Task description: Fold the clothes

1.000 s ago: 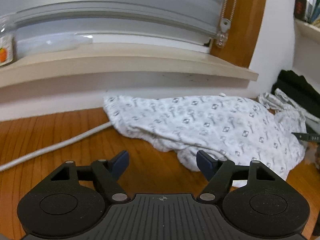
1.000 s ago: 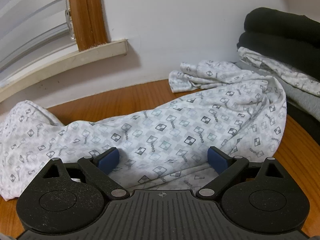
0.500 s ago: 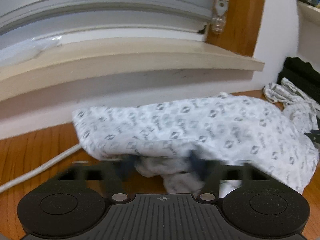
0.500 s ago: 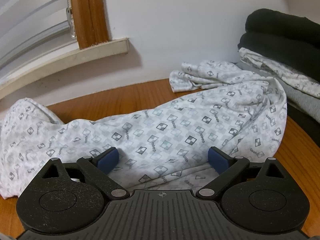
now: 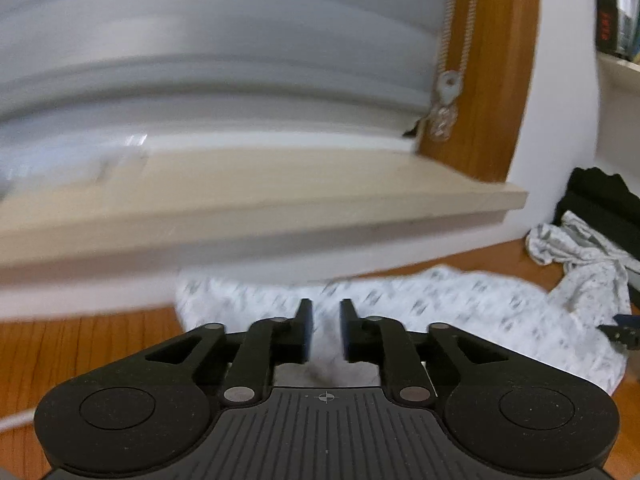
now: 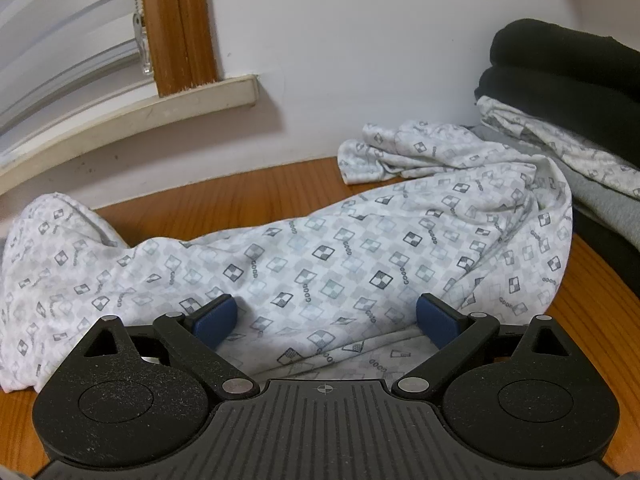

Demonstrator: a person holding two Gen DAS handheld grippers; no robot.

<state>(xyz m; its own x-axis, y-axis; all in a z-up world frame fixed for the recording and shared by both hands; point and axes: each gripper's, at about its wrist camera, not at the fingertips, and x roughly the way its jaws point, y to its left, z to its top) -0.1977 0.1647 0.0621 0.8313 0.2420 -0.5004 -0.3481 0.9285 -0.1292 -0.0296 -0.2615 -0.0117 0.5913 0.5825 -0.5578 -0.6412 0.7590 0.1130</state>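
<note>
White garment [image 5: 460, 304] pinched in left tongs [image 5: 325, 330].

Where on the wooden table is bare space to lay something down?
Bare wood shows between the patterned garment and the wall, below the window sill. A second patch lies at the table's right edge, beside the clothes stack. The middle and far right are crowded with cloth.

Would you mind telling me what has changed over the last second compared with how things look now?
The left gripper has just been closing: a second ago its jaws stood wide short of the patterned garment; now they pinch a bunch of its near edge and the cloth fills the space ahead. The right gripper stays open over the garment, unmoved, and the folded stack is as before.
</note>
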